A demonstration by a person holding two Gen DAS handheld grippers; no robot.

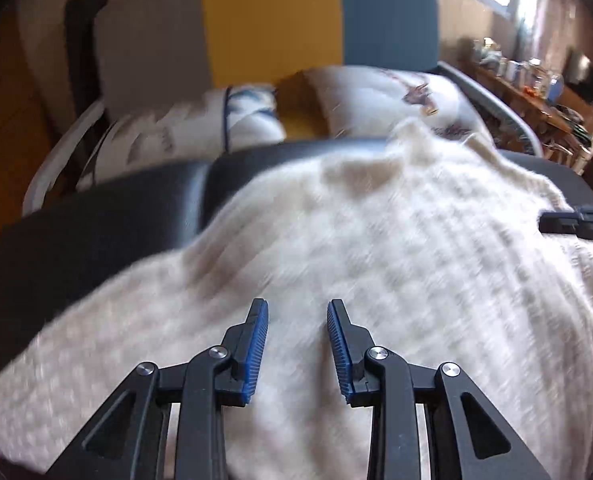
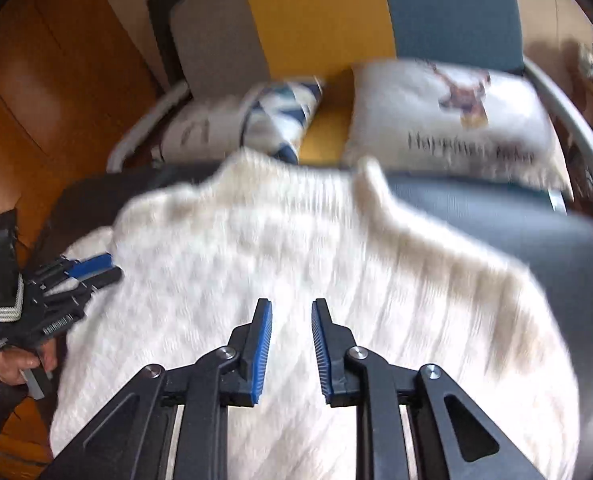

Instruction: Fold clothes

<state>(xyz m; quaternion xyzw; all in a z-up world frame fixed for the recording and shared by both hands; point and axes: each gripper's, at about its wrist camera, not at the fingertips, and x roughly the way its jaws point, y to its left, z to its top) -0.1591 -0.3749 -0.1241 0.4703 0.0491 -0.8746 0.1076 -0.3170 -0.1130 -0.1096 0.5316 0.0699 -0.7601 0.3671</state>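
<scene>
Both of your jaws stand partly open and hold nothing: the left gripper [image 1: 297, 308] shows the wider gap, the right gripper [image 2: 292, 306] a narrower one, and only knit shows between the blue pads [image 2: 261, 354] of each. You have one garment to fold, a cream knitted sweater [image 2: 296, 256], lying rumpled across the dark seat [image 1: 96, 216] under both grippers. From the right wrist view your left hand [image 2: 24, 364] grips its tool at the sweater's left edge, the fingertips just over the fabric. Beyond the far edge of the seat lie two pillows: a patterned blue-and-white one [image 2: 272, 116] and a white one [image 2: 456, 120] with a small printed figure and blurred writing that seems to begin "Happiness". Behind them rise three panels, grey [image 2: 224, 32], yellow [image 2: 316, 12] and blue [image 2: 452, 8].
</scene>
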